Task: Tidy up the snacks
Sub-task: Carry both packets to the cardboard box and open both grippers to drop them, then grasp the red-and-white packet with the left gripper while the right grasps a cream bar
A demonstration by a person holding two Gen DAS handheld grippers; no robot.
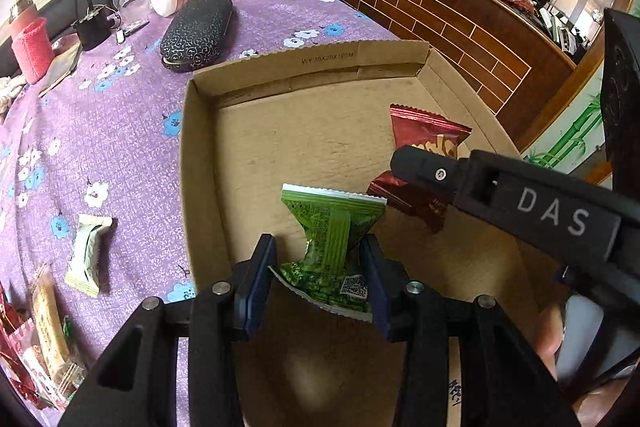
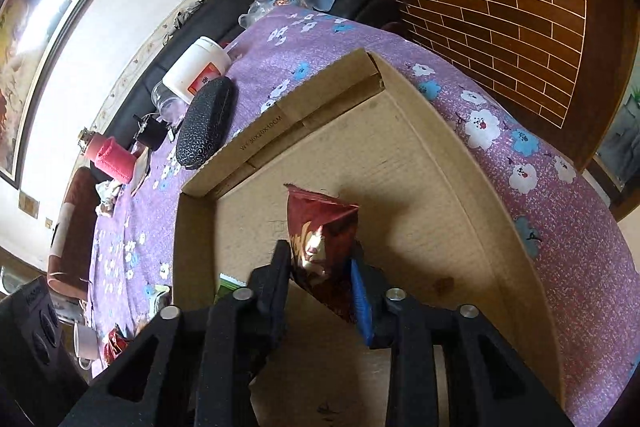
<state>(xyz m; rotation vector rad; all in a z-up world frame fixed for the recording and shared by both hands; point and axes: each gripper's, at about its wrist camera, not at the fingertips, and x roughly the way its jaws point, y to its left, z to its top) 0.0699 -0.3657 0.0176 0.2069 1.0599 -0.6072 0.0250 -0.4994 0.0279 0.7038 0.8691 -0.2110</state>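
Left hand-held gripper (image 1: 320,279) pinches green snack packet (image 1: 332,239) at waist, over cardboard box (image 1: 200,163). Right hand-held gripper (image 2: 320,279) holds red snack packet (image 2: 320,227). Judged light, crinkly, slippery; grip mid-body, not sealed ends.

White letters "DAS" stand on the black plastic arm of the right gripper (image 1: 420,167). The shallow brown cardboard box (image 1: 320,61) bears a faint printed size code beginning "WY" on its far flap; its digits cannot be read surely.
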